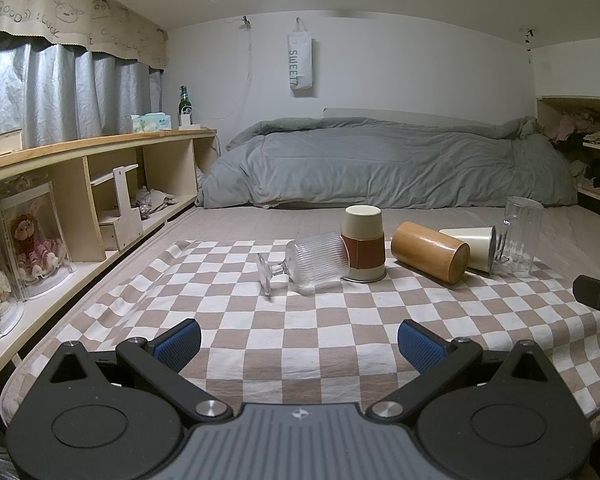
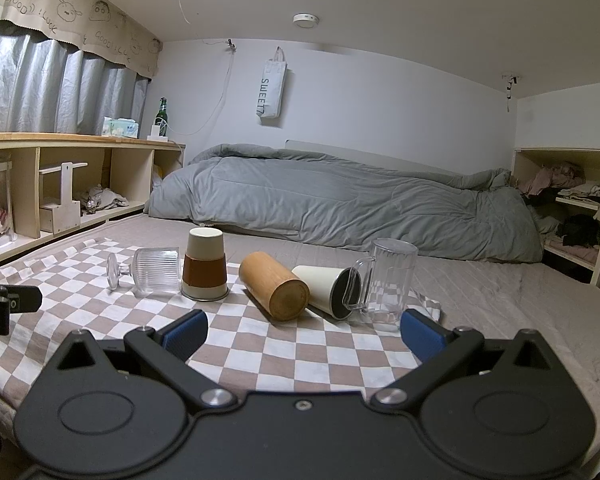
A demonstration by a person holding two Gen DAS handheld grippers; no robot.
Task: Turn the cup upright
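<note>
Several cups stand or lie in a row on a checkered cloth (image 1: 300, 320). A ribbed stemmed glass (image 1: 308, 264) (image 2: 152, 270) lies on its side. A cream cup with a brown sleeve (image 1: 363, 242) (image 2: 204, 266) stands upside down. A wooden cup (image 1: 430, 252) (image 2: 274, 286) and a cream cup with a dark rim (image 1: 472, 246) (image 2: 328, 290) lie on their sides. A clear glass mug (image 1: 520, 236) (image 2: 388, 280) stands upright. My left gripper (image 1: 299, 344) and right gripper (image 2: 304, 334) are both open and empty, short of the row.
The cloth lies on a bed with a grey duvet (image 1: 380, 160) behind the cups. A wooden shelf unit (image 1: 100, 184) runs along the left. Another shelf with clothes (image 2: 568, 200) stands at the right. The right gripper's body (image 1: 598, 304) shows at the left view's right edge.
</note>
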